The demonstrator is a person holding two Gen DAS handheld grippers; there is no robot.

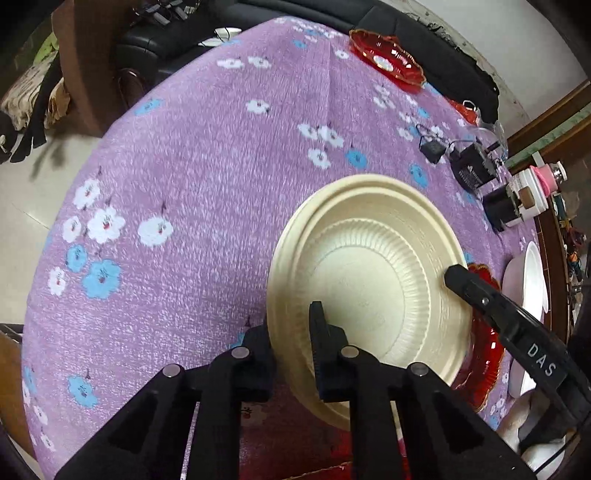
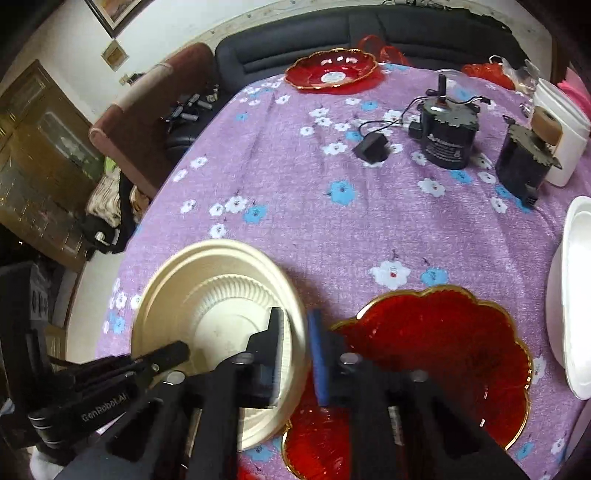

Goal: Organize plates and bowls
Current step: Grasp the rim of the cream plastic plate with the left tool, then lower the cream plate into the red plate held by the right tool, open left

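A cream disposable bowl (image 1: 373, 280) sits on the purple flowered tablecloth, its right edge over a red glass plate (image 1: 484, 365). My left gripper (image 1: 291, 350) is shut on the bowl's near rim, one finger inside, one outside. In the right wrist view the same bowl (image 2: 221, 295) lies left of the red scalloped plate (image 2: 443, 350). My right gripper (image 2: 297, 354) straddles the bowl's right rim with a small gap between the fingers. A second red plate (image 2: 332, 72) stands at the table's far edge. White bowls (image 2: 572, 295) sit at the right.
Two black motors (image 2: 447, 140) with a cable and small adapter (image 2: 371, 149) lie at the far right. A white tub (image 2: 561, 125) stands behind them. A dark sofa (image 2: 332, 33) and brown chair (image 2: 147, 103) border the table.
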